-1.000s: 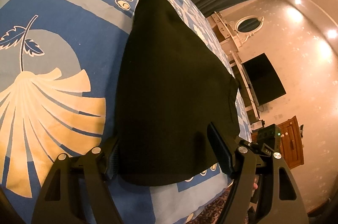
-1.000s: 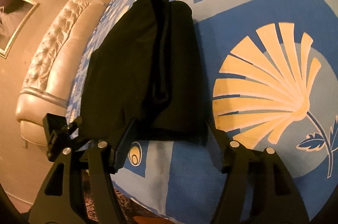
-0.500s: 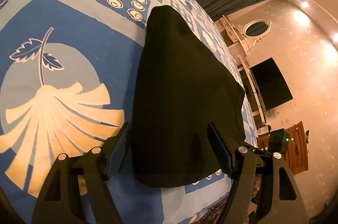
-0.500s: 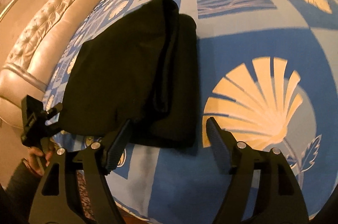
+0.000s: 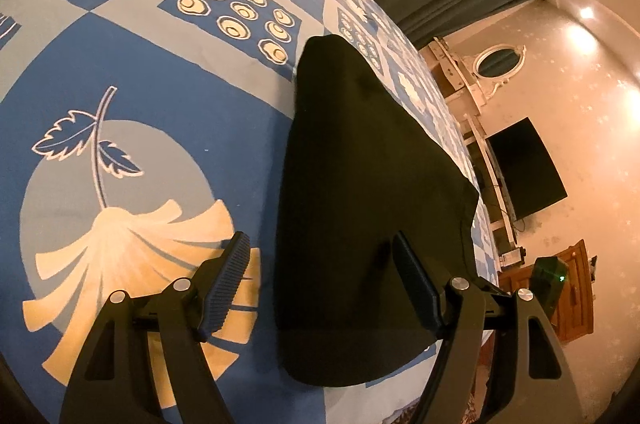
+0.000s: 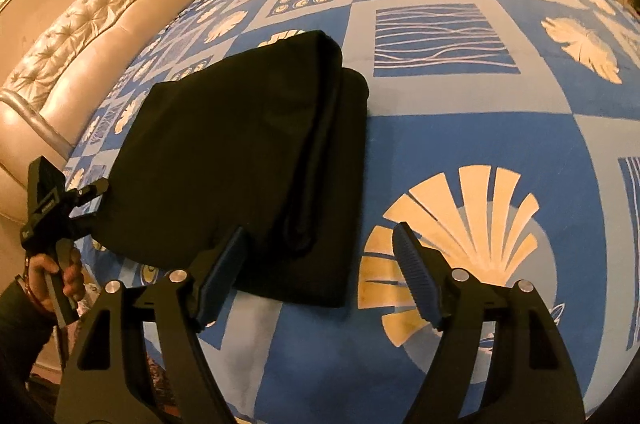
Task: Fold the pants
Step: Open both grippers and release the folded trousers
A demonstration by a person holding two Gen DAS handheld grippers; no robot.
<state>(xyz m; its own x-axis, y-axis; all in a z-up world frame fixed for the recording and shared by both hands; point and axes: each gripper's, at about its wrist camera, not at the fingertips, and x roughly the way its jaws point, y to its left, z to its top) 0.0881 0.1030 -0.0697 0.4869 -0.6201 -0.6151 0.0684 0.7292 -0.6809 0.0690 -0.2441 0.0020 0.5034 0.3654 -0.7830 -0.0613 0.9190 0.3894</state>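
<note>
Now both claws hang just above a bed covered in a blue bedspread [image 6: 460, 139] printed with cream leaf and shell shapes, and neither holds anything. A pair of black pants [image 5: 360, 207] lies folded into a compact, thick rectangle near the bed's near edge, its layered side edges showing in the right wrist view [image 6: 248, 159]. The left claw [image 5: 322, 284] is spread wide, one finger over the bedspread and the other over the cloth, with no fabric pinched between them. The right claw [image 6: 318, 274] is equally wide, its left finger over the near corner of the bundle and its right finger over a cream shell print. Compared with a second ago, both claws have pulled back and risen, so more bedspread shows around the pants, and the bundle itself has kept its shape. That retreat suggests the last fold is done and the task is finished or nearly so.
</note>
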